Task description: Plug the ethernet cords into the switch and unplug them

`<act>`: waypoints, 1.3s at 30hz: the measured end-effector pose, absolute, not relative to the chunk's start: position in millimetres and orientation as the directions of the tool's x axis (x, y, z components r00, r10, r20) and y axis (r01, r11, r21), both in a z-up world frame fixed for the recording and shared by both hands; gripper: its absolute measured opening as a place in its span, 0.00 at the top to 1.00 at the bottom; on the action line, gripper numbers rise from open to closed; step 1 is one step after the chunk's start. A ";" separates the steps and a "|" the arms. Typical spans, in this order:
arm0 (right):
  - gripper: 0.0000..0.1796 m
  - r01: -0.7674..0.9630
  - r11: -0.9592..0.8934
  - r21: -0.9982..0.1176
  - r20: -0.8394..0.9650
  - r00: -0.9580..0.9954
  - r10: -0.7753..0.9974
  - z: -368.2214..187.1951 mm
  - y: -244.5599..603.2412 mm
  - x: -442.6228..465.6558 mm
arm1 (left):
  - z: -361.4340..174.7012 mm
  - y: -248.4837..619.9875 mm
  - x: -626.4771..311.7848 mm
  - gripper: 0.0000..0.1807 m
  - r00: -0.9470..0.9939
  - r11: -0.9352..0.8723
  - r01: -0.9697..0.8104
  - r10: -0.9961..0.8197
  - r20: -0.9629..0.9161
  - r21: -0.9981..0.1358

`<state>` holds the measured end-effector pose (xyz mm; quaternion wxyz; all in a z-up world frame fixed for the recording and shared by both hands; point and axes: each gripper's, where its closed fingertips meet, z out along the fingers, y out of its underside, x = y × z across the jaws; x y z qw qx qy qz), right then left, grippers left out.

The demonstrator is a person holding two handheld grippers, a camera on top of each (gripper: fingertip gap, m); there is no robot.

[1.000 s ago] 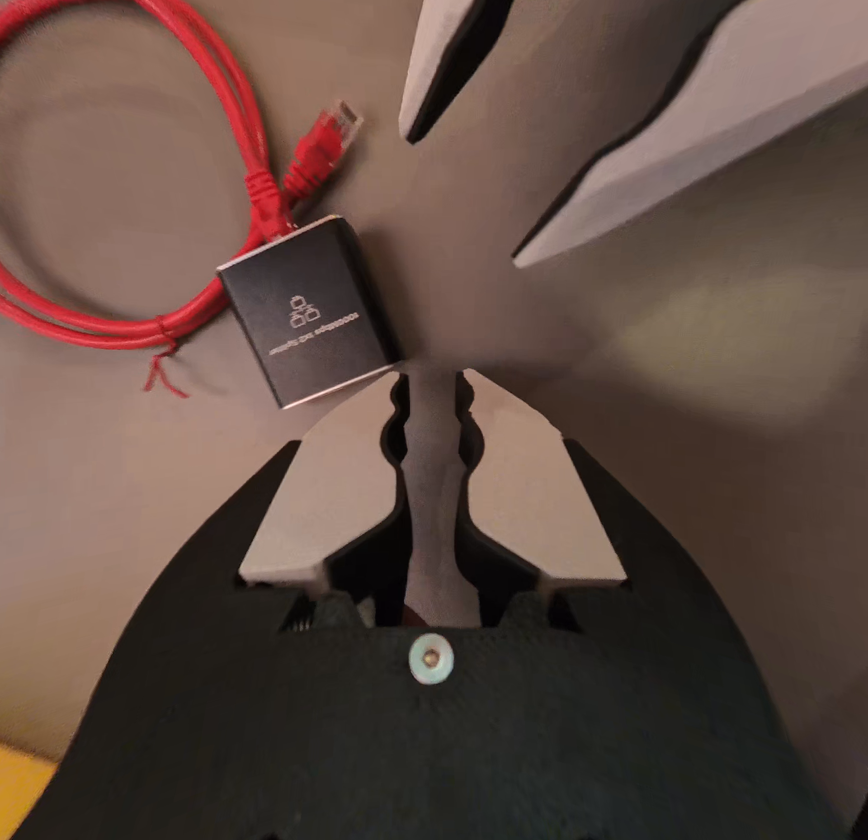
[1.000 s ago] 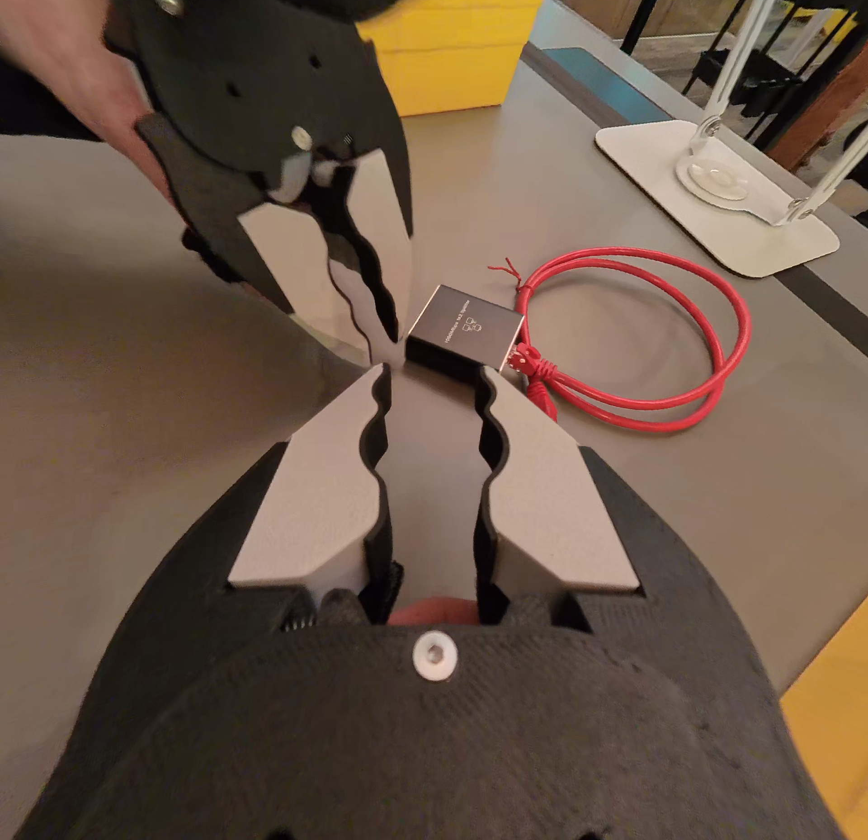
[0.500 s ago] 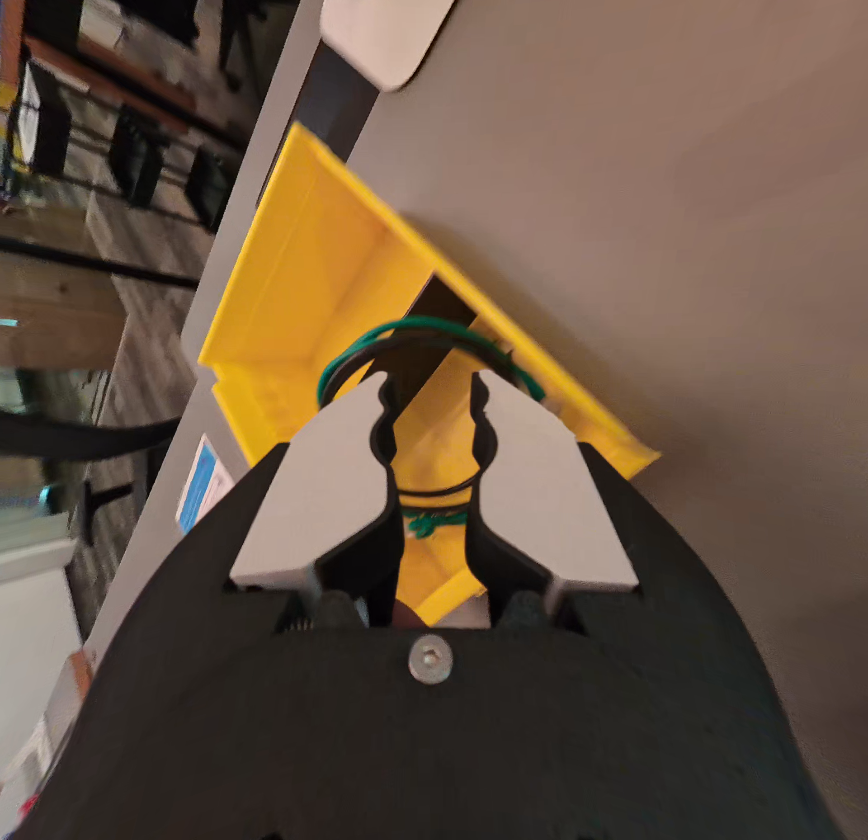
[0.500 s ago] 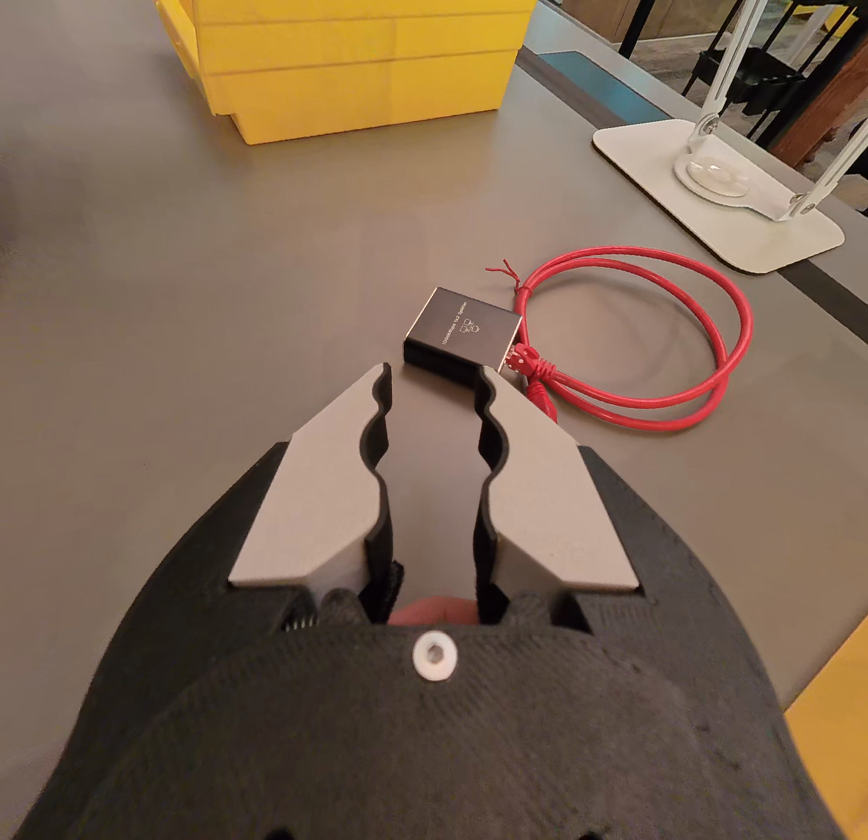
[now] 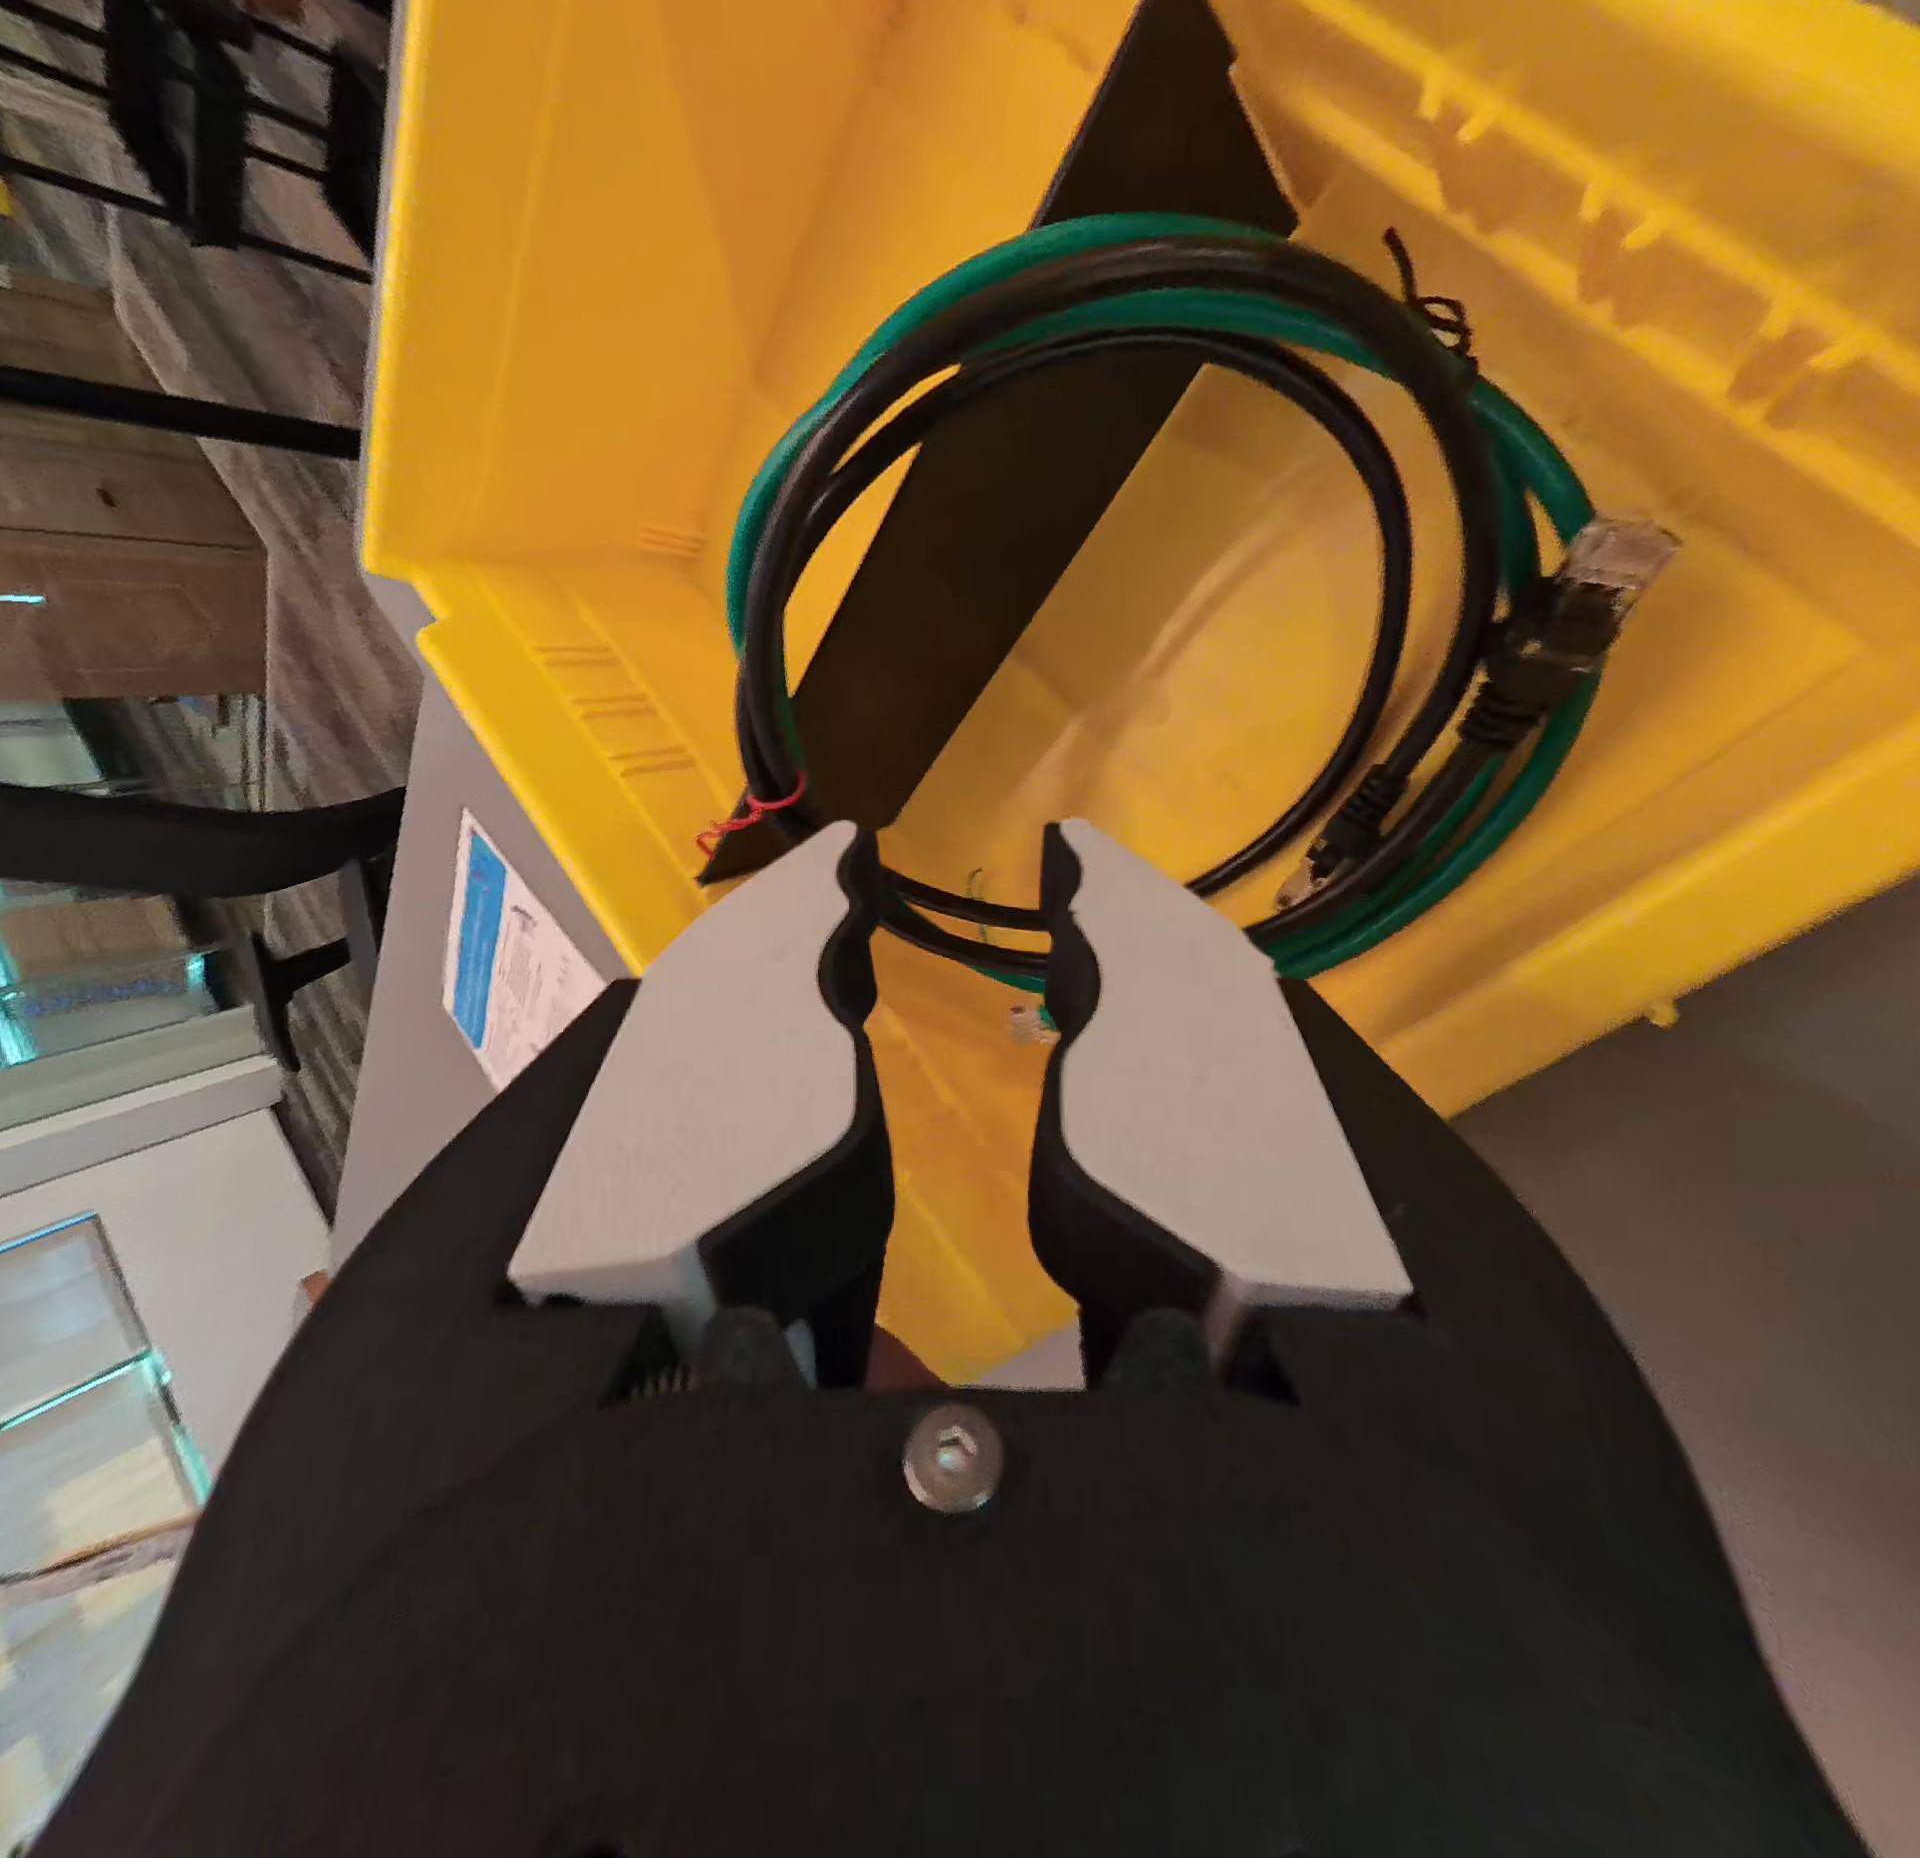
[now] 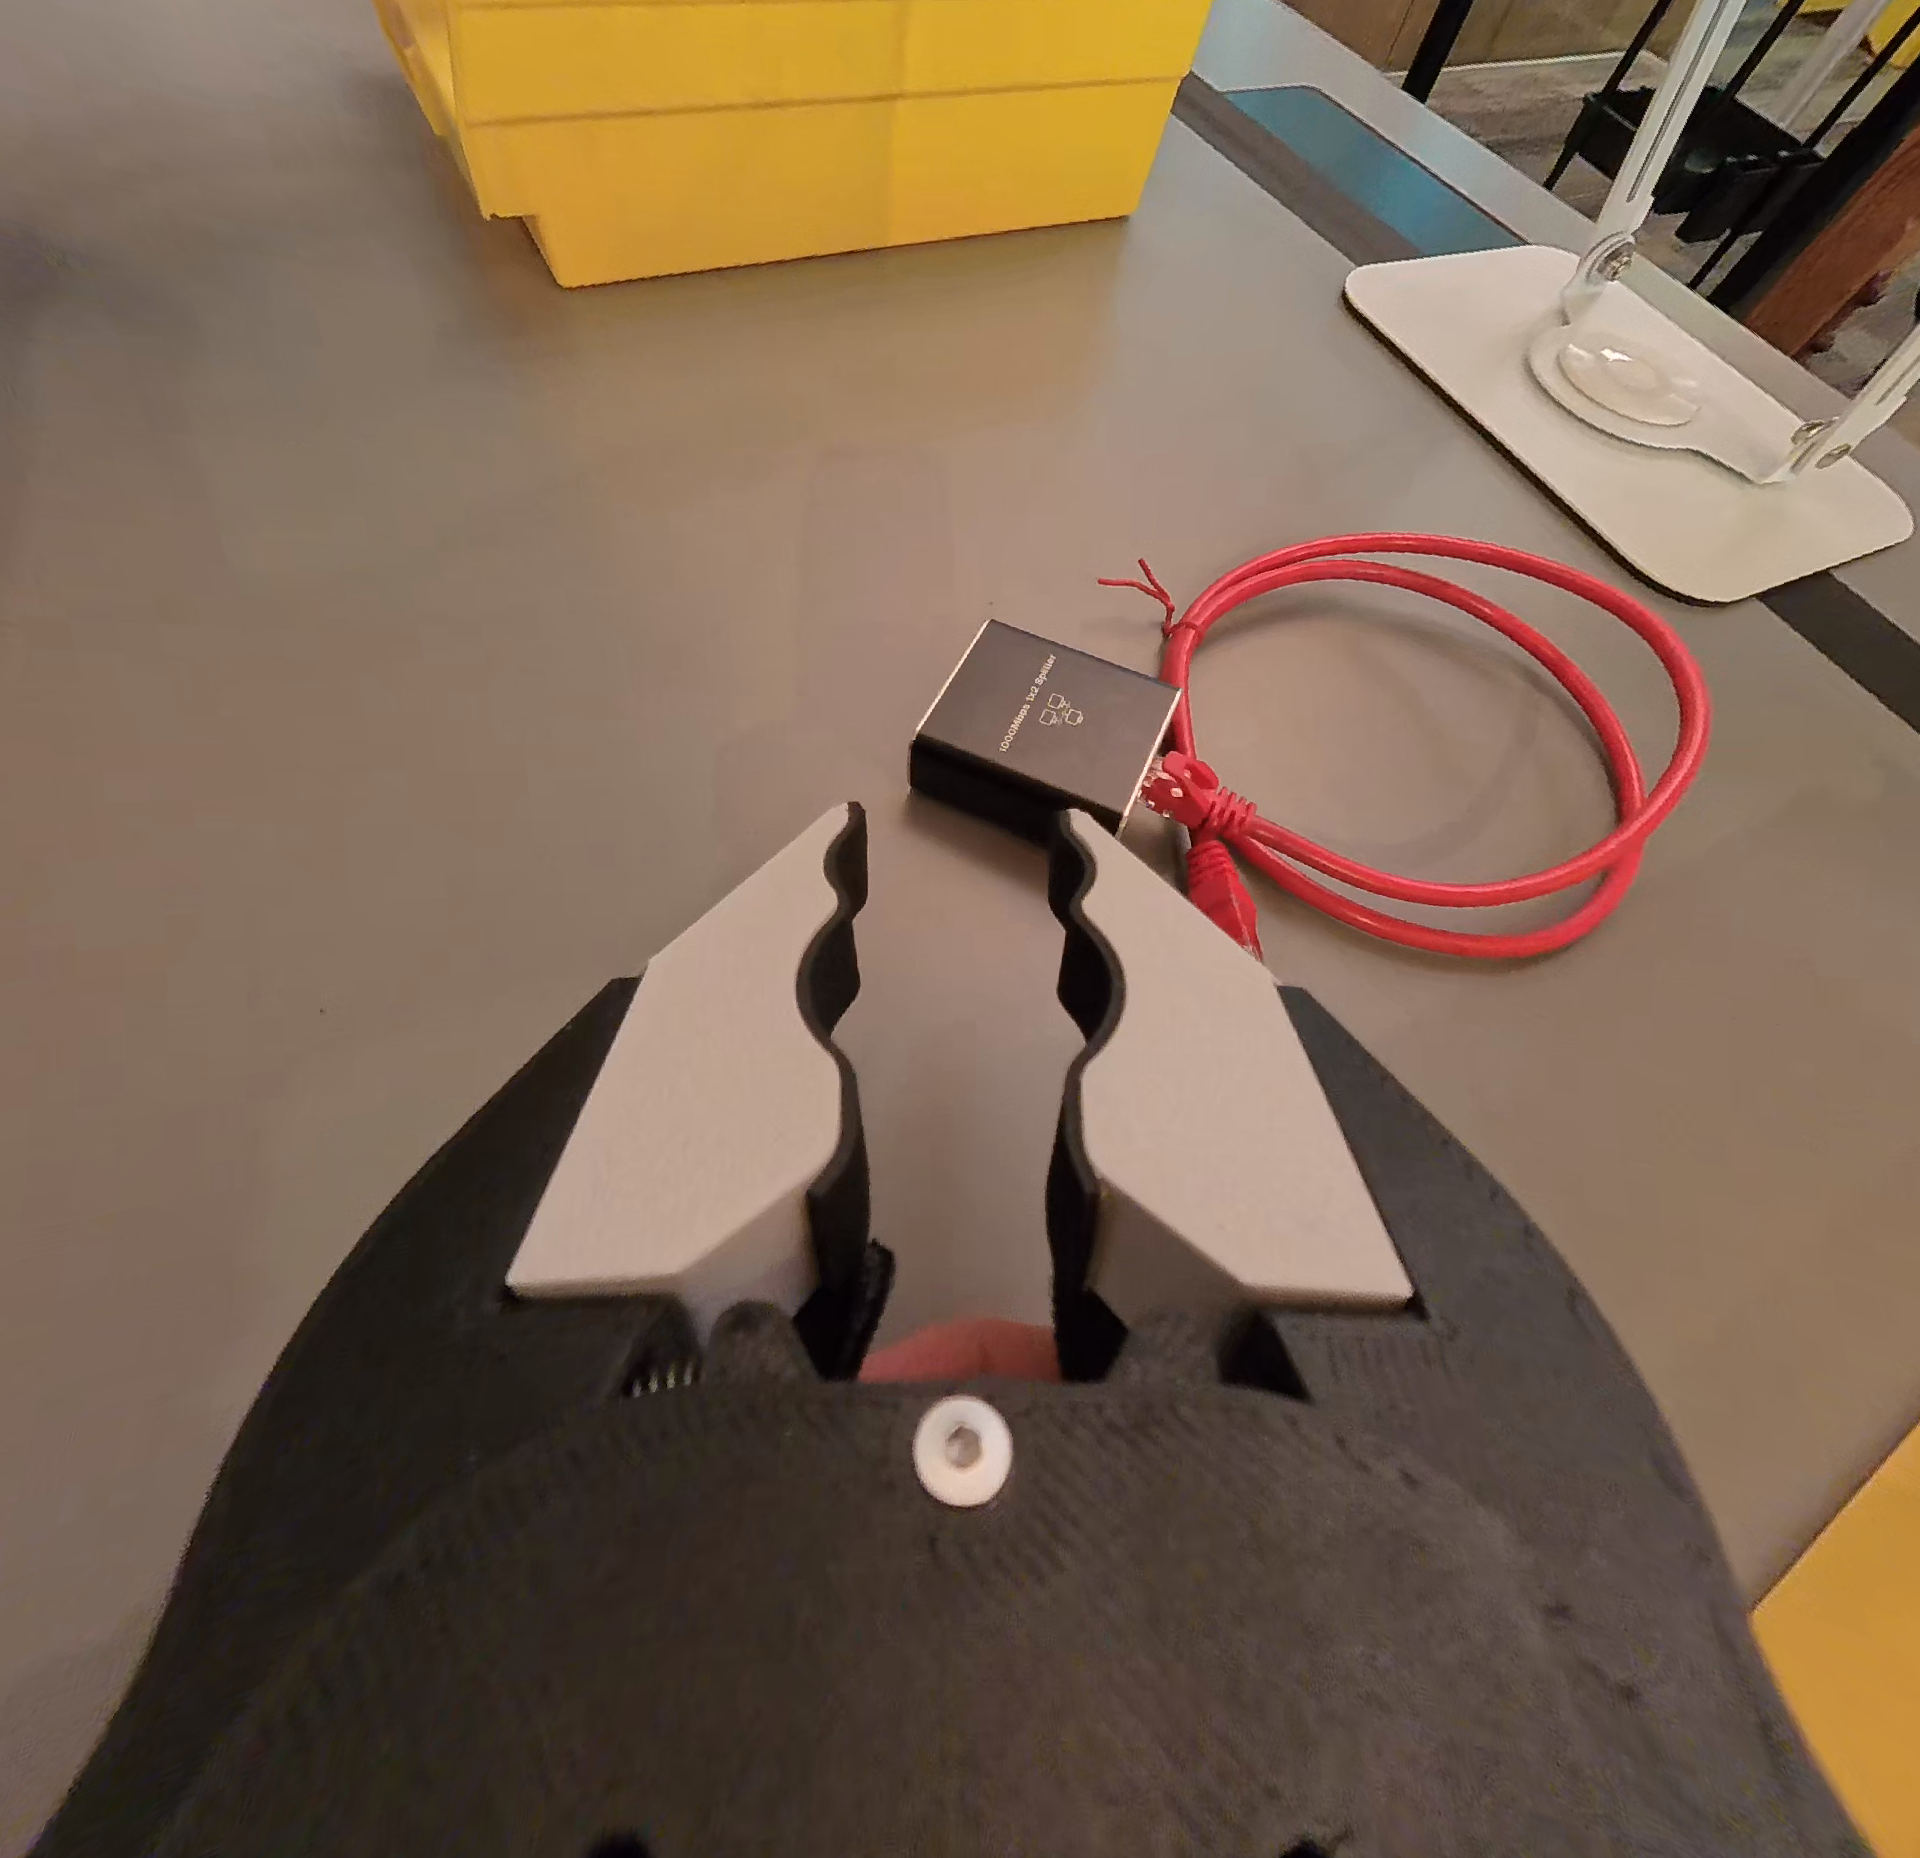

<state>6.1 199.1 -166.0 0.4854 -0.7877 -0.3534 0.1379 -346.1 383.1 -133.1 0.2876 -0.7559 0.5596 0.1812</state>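
The small black switch (image 6: 1044,719) lies on the grey table (image 6: 416,582). A coiled red ethernet cord (image 6: 1538,873) lies to its right, with one red plug (image 6: 1179,785) at the switch's side and the other plug (image 6: 1226,894) loose on the table. My right gripper (image 6: 956,832) is open and empty, just short of the switch. In the left wrist view, a coiled green cord (image 5: 1538,458) and a black cord (image 5: 1392,520) lie in a yellow bin (image 5: 644,250). My left gripper (image 5: 951,852) is open, with its tips over the near part of the coils.
A black divider (image 5: 1039,437) stands in the bin under the cords. The yellow bin also shows at the back of the table in the right wrist view (image 6: 810,94). A white stand base (image 6: 1621,426) sits at the right. The table's edge (image 5: 405,873) runs left of the bin. The left gripper's tips are roughly 40 centimeters from the right gripper's. My right tips are roughly 6 centimeters from the small black switch (image 6: 1044,719). The red plug (image 6: 1179,785) is about 6 centimeters from my right fingertips and 40 centimeters from my left.
My left gripper has left the switch, swung to the yellow bin and come close over the green and black cords. My right gripper has not moved.
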 end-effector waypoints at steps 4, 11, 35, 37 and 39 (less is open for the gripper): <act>0.82 0.419 -0.281 -0.863 0.122 0.713 0.690 -166.3 199.4 7.2 | -129.0 400.1 -350.2 0.79 0.306 -0.215 -0.952 -0.695 -0.650 -0.218; 0.82 0.418 -0.274 -0.866 0.128 0.715 0.687 -164.8 200.0 8.0 | -131.9 430.5 -350.4 0.77 0.258 -0.203 -0.966 -0.681 -0.686 -0.163; 0.82 0.427 -0.278 -0.861 0.121 0.701 0.703 -168.2 197.9 3.9 | -210.9 414.6 -376.3 0.84 -0.043 -0.143 -0.918 -0.891 -0.451 0.371; 0.82 0.426 -0.278 -0.861 0.121 0.702 0.702 -167.9 197.9 4.4 | -206.4 417.7 -373.4 0.88 -0.040 -0.143 -0.926 -0.883 -0.468 0.350; 0.82 0.424 -0.278 -0.862 0.121 0.705 0.699 -167.4 198.1 5.6 | -195.9 419.8 -366.2 0.90 0.009 -0.170 -0.945 -0.867 -0.498 0.279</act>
